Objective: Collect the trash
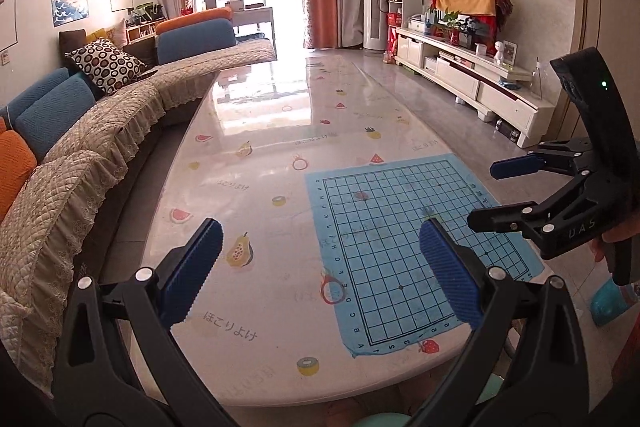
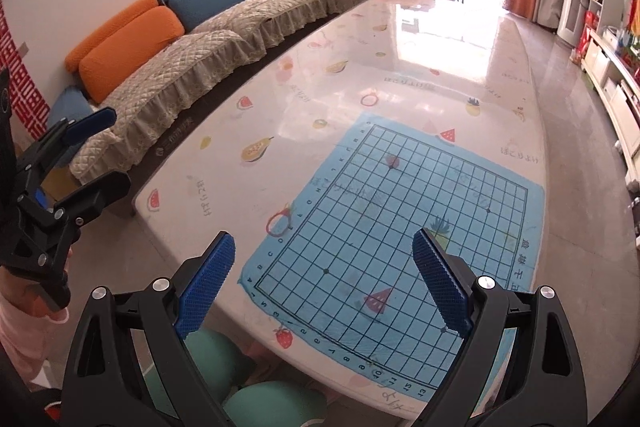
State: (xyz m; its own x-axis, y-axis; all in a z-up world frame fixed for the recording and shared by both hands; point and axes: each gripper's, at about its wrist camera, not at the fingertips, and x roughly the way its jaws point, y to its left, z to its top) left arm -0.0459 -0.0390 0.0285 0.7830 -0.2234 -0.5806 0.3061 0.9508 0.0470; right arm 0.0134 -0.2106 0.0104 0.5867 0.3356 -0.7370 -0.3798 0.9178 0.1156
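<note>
Along the left of the left wrist view runs a long sofa [image 1: 100, 131] under a quilted, frilled cover, with orange cushions [image 1: 16, 163], blue cushions [image 1: 52, 111] and a ring-patterned pillow [image 1: 106, 65] against its back. Just beside it, filling the middle of the frame, is a long glossy table [image 1: 248, 187] with a fruit-print cover. A blue grid mat [image 1: 400, 239] lies flat on the near right part of the table. A white TV cabinet [image 1: 480, 79] stands against the wall at the upper right. At the lower right edge a blue-green object [image 1: 608, 301] sits below table level; it is partly hidden, and what it is cannot be told. In the right wrist view, round green stools [image 2: 276, 403] show under the near table edge.

Where the trash lies cannot be told from either view.

The left gripper [image 1: 320, 231] hovers above the near end of the table, jaws spread wide, grasping nothing and touching nothing. The right gripper [image 2: 323, 239] hangs over the grid mat, likewise released and wide apart, with nothing between its blue pads [image 2: 208, 283]. Each gripper shows at the edge of the other's view, held in a hand [image 1: 616, 233].
</note>
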